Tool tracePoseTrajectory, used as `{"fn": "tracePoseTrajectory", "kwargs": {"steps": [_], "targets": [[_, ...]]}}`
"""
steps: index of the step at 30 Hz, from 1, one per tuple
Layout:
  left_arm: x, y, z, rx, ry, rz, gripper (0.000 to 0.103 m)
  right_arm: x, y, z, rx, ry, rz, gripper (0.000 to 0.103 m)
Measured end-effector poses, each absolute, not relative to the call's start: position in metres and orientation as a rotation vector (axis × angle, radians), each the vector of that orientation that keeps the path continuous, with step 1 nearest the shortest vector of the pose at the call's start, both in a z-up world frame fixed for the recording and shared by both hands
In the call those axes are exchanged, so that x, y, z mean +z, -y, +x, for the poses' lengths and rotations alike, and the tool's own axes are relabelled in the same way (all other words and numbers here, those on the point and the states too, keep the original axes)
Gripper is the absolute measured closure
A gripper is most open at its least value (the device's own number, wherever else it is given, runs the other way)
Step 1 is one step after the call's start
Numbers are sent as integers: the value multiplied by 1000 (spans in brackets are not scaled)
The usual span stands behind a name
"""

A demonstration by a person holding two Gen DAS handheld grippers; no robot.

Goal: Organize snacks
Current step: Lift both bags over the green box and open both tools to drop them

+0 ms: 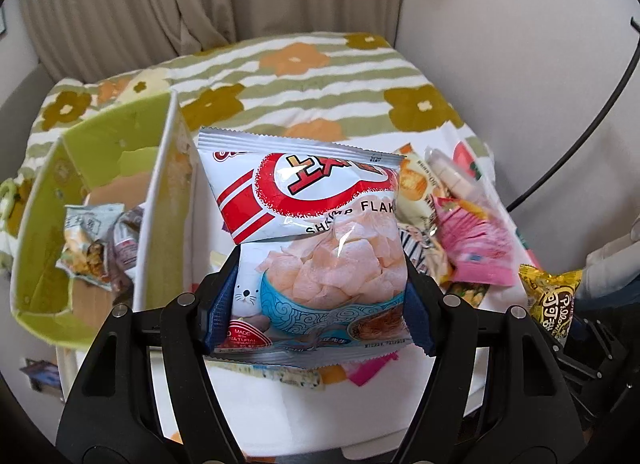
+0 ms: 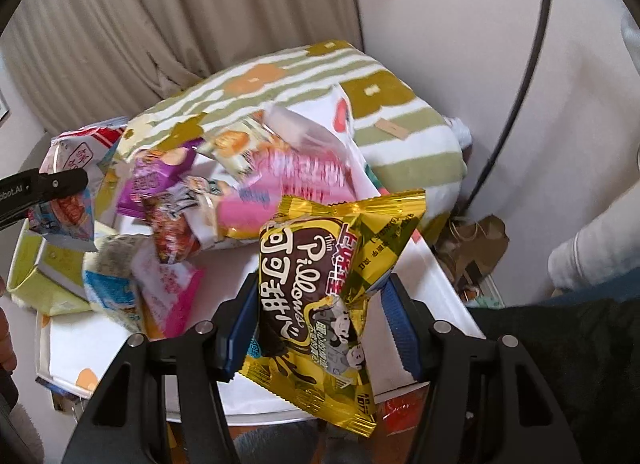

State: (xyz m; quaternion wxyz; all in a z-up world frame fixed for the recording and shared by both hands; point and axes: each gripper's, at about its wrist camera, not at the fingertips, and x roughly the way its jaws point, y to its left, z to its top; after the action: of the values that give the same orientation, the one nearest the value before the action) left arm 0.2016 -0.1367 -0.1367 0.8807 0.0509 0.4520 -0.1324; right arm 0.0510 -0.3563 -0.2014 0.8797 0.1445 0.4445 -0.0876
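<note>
My left gripper (image 1: 320, 276) is shut on a white and red shrimp flakes bag (image 1: 312, 223), with a blue pad pressing on each side of its lower half. The bag hangs above the table, just right of a green storage box (image 1: 116, 131) that holds a few snack packets (image 1: 92, 248). A yellow Pillows snack bag (image 2: 316, 296), lifted off the table and tilted, sits pinched in my right gripper (image 2: 320, 288). That same yellow bag (image 1: 550, 296) shows at the right edge of the left wrist view. A pile of mixed snack packets (image 2: 240, 183) lies on the white table (image 2: 100, 344).
A floral striped blanket (image 1: 320, 83) lies behind the table, with curtains beyond it. A brown paper bag (image 2: 476, 240) sits on the floor at the right by the wall. A person's white sleeve (image 2: 592, 248) is at the far right. A black cable (image 2: 520, 103) runs along the wall.
</note>
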Motion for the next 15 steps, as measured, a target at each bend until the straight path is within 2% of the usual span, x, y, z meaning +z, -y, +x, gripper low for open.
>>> {"fn": "tracePoseTrajectory", "kwargs": {"steps": [15], "targets": [[-60, 71, 166, -133, -773, -15, 36, -108, 309, 100, 113, -744, 157, 47]]}}
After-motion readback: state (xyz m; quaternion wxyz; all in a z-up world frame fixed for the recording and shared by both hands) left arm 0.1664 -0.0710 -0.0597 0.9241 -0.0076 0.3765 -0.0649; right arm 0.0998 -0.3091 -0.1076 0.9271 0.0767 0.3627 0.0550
